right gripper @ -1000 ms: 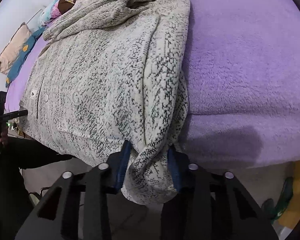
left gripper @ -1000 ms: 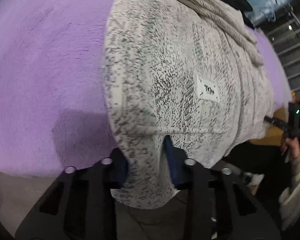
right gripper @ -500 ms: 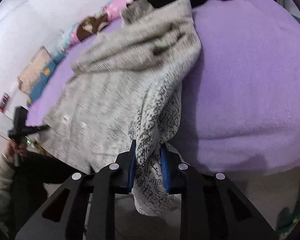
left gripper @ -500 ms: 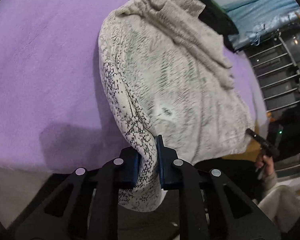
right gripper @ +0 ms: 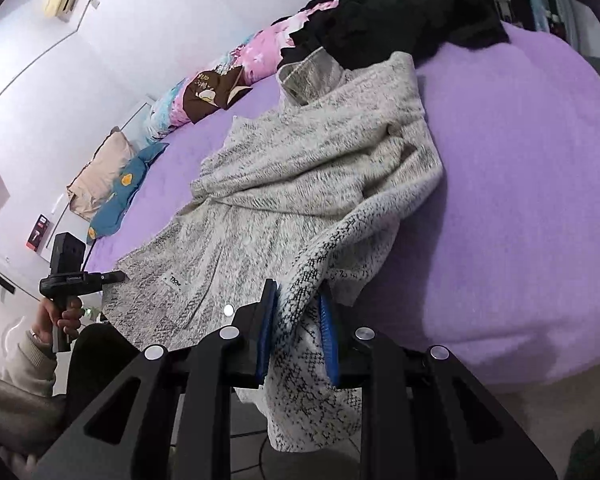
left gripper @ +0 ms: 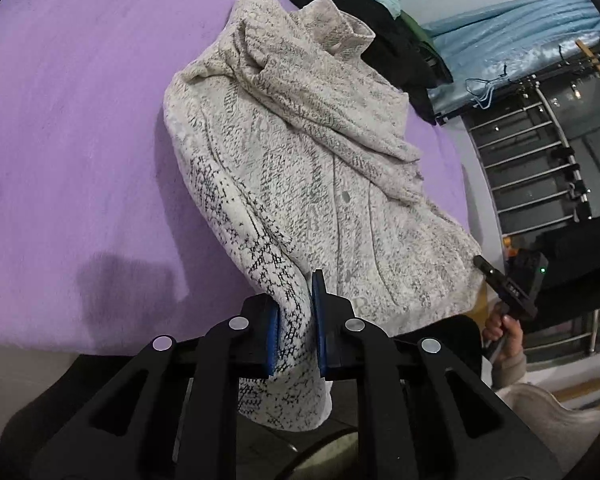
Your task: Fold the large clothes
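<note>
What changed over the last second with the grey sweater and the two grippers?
Both grippers closed: the left gripper and right gripper, open around the hem a second ago, now clamp the grey sweater and have lifted its bottom corners, bunching the fabric toward the collar. The sweater's upper part stays on the purple blanket, beside the black clothes.
</note>
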`<control>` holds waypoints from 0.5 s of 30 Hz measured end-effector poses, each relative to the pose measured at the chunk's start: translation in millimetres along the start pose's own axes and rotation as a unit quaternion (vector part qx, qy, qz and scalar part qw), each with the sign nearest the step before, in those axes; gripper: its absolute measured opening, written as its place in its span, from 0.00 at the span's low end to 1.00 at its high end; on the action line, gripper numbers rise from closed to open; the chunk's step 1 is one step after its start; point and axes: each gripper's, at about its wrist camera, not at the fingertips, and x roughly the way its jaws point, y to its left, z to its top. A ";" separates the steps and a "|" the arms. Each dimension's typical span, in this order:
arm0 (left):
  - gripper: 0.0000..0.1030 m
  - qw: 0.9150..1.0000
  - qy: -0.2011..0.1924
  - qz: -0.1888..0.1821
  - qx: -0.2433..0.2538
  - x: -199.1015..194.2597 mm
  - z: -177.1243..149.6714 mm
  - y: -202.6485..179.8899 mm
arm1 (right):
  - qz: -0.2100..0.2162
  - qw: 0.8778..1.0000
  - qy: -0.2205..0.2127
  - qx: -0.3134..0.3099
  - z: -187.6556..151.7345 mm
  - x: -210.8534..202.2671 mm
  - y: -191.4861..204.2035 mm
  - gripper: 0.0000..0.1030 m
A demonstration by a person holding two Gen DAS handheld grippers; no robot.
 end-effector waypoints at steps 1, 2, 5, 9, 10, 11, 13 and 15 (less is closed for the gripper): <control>0.12 1.000 0.000 -0.001 0.001 -1.2 3.1 -1.2 | 0.001 1.000 0.002 -0.002 2.6 -0.7 0.2 0.20; 0.12 1.000 0.000 -0.002 0.000 -2.5 7.6 -4.3 | 0.002 1.000 0.002 -0.004 6.0 -1.8 1.3 0.20; 0.12 1.000 0.003 -0.003 0.002 -2.1 17.5 -12.4 | 0.002 1.000 0.003 -0.008 15.9 -3.2 4.1 0.20; 0.12 1.000 0.005 -0.010 0.000 -3.7 30.2 -19.6 | 0.001 1.000 0.002 -0.012 28.5 -5.7 6.2 0.20; 0.12 1.000 0.005 -0.010 -0.002 -4.3 33.4 -21.2 | 0.000 1.000 0.001 -0.014 30.6 -6.5 7.7 0.20; 0.12 1.000 0.004 -0.012 -0.003 -5.1 35.7 -21.2 | 0.000 1.000 0.001 -0.016 33.6 -7.5 8.7 0.20; 0.12 1.000 0.002 -0.018 -0.005 -7.7 40.4 -23.7 | -0.002 1.000 0.001 -0.020 37.6 -9.1 10.3 0.20; 0.12 1.000 0.002 -0.019 -0.009 -9.1 44.4 -24.5 | -0.004 1.000 -0.001 -0.023 39.6 -10.9 11.6 0.20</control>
